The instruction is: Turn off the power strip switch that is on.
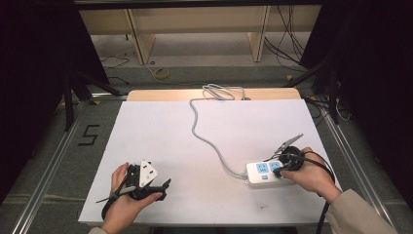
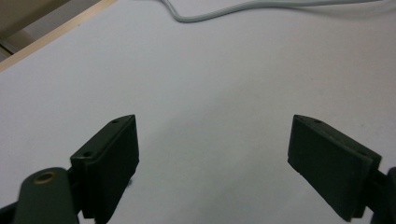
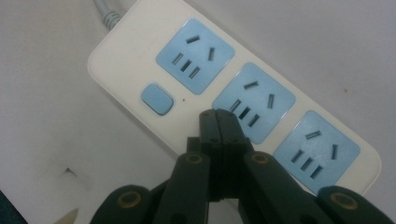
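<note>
A white power strip (image 1: 261,174) with light blue sockets lies at the table's front right; its grey cord (image 1: 207,141) runs to the far edge. In the right gripper view the power strip (image 3: 140,51) has three blue sockets and a blue switch (image 3: 157,99). My right gripper (image 3: 218,115) is shut with nothing between its jaws, its tips just over the strip's edge near the middle socket (image 3: 254,97). In the high view my right gripper (image 1: 284,166) sits over the strip's right end. My left gripper (image 1: 163,187) rests at the front left. Its jaws stand wide apart, and the left gripper (image 2: 212,149) is open over bare table.
The white table top (image 1: 160,141) has a wooden strip along its far edge. The grey cord (image 2: 243,9) crosses the top of the left gripper view. Beyond the table are wooden shelves (image 1: 195,29), loose cables (image 1: 287,44) on the floor and dark stands at both sides.
</note>
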A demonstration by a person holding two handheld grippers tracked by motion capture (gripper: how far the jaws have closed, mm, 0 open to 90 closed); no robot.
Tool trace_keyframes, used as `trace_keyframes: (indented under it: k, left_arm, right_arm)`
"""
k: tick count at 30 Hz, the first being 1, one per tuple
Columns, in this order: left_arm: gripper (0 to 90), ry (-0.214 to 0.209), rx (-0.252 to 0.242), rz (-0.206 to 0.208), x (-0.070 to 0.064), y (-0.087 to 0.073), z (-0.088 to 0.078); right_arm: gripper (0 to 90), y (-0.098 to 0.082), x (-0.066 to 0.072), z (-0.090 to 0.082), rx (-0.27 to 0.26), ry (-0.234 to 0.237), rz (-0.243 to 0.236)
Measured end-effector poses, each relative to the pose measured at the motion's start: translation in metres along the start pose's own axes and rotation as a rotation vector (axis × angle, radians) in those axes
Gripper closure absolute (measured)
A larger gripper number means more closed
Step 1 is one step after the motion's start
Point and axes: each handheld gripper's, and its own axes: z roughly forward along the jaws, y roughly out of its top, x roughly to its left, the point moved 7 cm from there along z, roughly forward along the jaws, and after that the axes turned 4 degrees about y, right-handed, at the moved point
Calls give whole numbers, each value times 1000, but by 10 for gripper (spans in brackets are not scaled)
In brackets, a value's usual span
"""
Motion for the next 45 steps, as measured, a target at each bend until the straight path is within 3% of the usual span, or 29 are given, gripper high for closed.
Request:
trace_keyframes:
  k: [19,30,45]
  left_arm:
    - [160,0,1,0,0,0,0]
    - [161,-1,1,-1,0,0,1]
    - [160,-1,5,-3,0,-1,1]
  right_arm:
    - [900,1,0,-1,-3,-8,-12]
    - [900,4,-4,-9,-63,-20,-10]
    - [866,3,-3,-12,-115,-3,-15]
